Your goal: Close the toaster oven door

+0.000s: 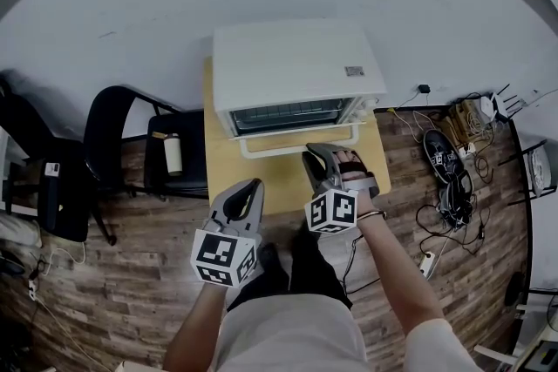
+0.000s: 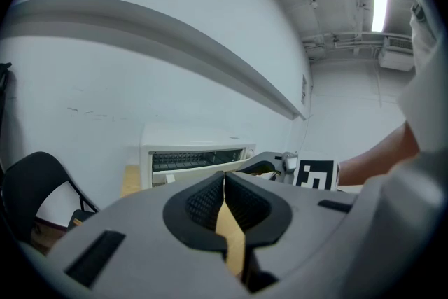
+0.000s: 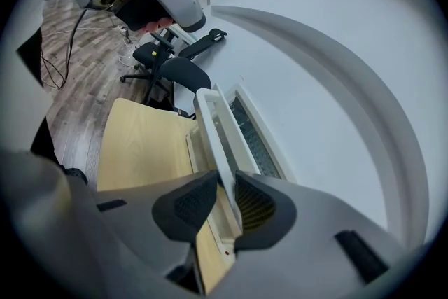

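Note:
A white toaster oven (image 1: 296, 65) stands at the back of a small wooden table (image 1: 261, 179), against the wall. Its door hangs partly open, with the white handle bar (image 1: 292, 145) out in front. My right gripper (image 1: 319, 156) is shut on that handle near its right end. In the right gripper view the handle bar (image 3: 213, 126) runs between the two black pads of the right gripper (image 3: 225, 187). My left gripper (image 1: 252, 187) hovers over the table's front edge, left of the right one. In the left gripper view the left gripper (image 2: 224, 182) is shut and holds nothing, with the oven (image 2: 189, 154) ahead.
Black chairs (image 1: 113, 144) stand left of the table, one with a bottle (image 1: 173, 154) on its seat. Cables, a power strip and a dark shoe (image 1: 445, 157) lie on the wooden floor to the right. The white wall is right behind the oven.

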{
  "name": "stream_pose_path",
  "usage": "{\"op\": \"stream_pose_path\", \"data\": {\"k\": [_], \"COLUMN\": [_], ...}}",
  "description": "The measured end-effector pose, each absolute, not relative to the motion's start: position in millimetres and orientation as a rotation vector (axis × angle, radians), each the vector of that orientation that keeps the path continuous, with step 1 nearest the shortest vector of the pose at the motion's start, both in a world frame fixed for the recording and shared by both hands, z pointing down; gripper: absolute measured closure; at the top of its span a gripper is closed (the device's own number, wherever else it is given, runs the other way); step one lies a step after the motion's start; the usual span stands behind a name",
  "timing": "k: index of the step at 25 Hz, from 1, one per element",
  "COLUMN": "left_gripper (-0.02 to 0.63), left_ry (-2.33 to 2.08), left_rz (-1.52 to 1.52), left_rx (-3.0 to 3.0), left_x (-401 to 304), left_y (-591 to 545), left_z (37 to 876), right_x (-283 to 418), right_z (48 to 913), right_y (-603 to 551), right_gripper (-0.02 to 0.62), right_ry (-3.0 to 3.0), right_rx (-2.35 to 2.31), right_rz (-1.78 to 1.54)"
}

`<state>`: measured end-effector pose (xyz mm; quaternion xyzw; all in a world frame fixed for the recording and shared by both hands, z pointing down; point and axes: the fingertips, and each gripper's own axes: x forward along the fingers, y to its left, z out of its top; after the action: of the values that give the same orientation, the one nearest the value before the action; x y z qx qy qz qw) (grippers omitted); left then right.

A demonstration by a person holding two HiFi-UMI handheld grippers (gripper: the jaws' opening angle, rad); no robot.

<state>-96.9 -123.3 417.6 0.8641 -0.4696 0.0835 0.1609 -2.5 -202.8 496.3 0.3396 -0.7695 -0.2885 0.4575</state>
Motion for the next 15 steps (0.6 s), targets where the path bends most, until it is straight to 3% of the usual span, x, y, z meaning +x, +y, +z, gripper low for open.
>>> {"op": "stream_pose_path", "data": {"k": [15], "left_gripper": [0.597], "left_ry": [-1.365], "left_rz": [0.220], "left_rx": [2.461], "left_x": [-97], "left_y": [-138], "left_z": [411], "right_x": [-5], "right_z": [488], "right_y": [-220], "right_gripper": [0.517], "right_ry": [-1.907], "right_rx": [0.831], "right_rz": [-0.698]}}
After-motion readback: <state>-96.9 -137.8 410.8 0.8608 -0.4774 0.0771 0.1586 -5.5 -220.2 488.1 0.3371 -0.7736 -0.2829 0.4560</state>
